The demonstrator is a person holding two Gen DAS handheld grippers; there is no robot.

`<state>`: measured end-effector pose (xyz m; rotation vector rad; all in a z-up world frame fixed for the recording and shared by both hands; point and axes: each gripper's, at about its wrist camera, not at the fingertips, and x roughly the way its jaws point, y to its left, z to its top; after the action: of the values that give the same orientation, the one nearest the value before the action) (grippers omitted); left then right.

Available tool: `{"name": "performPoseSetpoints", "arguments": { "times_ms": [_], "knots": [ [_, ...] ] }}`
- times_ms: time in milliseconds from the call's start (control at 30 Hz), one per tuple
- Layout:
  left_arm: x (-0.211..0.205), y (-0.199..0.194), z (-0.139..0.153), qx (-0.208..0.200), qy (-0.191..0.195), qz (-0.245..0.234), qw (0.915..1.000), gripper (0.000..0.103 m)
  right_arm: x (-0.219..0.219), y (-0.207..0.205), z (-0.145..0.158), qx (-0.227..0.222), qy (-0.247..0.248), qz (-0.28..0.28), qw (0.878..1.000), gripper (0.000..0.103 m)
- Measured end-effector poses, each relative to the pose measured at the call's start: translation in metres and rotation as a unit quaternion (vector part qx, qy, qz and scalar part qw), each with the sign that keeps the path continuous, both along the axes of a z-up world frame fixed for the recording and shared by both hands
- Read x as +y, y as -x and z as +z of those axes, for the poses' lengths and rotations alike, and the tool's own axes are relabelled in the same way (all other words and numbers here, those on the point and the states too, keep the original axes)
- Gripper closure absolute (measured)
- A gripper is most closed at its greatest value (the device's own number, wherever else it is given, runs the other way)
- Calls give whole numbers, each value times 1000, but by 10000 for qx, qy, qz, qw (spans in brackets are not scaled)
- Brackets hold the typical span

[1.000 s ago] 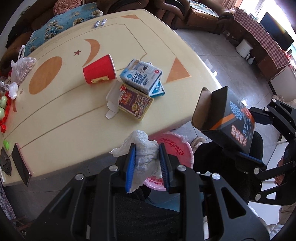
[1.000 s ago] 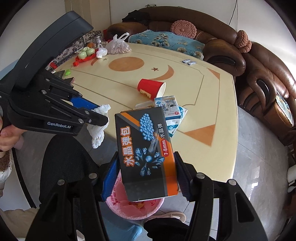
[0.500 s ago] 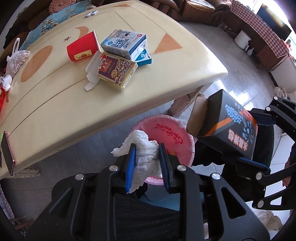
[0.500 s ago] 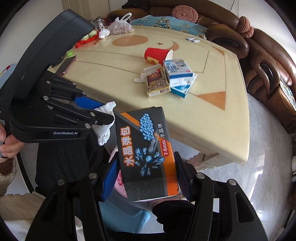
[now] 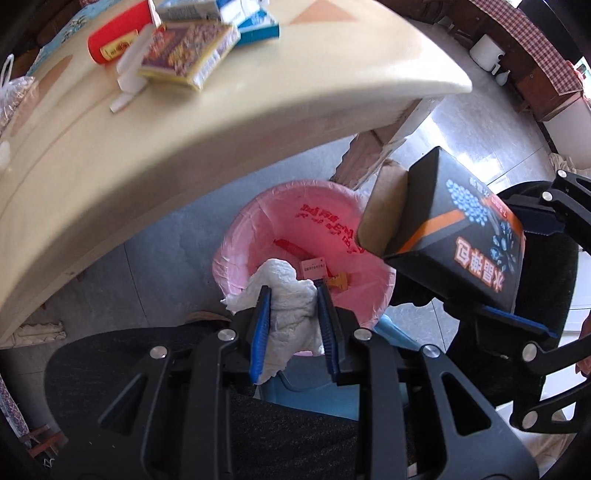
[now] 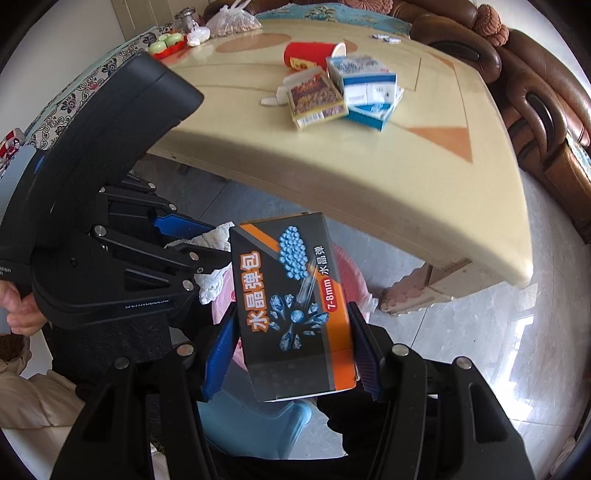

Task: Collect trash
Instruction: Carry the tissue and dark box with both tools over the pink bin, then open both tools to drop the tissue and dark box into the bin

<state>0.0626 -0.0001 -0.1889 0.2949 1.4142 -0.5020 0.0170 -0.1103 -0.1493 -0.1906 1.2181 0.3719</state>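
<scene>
My left gripper (image 5: 293,295) is shut on a crumpled white tissue (image 5: 288,306) and holds it over the near rim of a bin lined with a pink bag (image 5: 236,258). My right gripper (image 6: 291,332) is shut on a black and orange box (image 6: 291,310) and holds it above the bin's right side; the box also shows in the left wrist view (image 5: 454,236). The bin holds a few small scraps. On the table a red paper cup (image 6: 314,55), a brown snack box (image 6: 317,98) and blue-white cartons (image 6: 365,85) lie together.
The cream table (image 5: 184,140) overhangs the bin on its far side, with a table leg (image 5: 369,158) behind the bin. A blue stool (image 5: 314,387) stands under the bin. Brown sofas (image 6: 535,92) stand beyond the table. A bag of nuts (image 6: 231,22) lies at the far end.
Both grippers have dropped below the table's edge and moved toward the pink bin, each still holding its item. The bin now sits right under them.
</scene>
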Motion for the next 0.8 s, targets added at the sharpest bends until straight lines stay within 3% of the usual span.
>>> {"name": "performPoseSetpoints", "arguments": {
  "times_ms": [467, 800],
  "knots": [
    [7, -7, -83, 751, 143, 545, 9956, 77, -12, -15, -81, 569, -84, -339, 9978, 47],
    [3, -24, -133, 1319, -92, 801, 9880, 77, -16, -32, -140, 999, -78, -539, 9935, 47]
  ]
}}
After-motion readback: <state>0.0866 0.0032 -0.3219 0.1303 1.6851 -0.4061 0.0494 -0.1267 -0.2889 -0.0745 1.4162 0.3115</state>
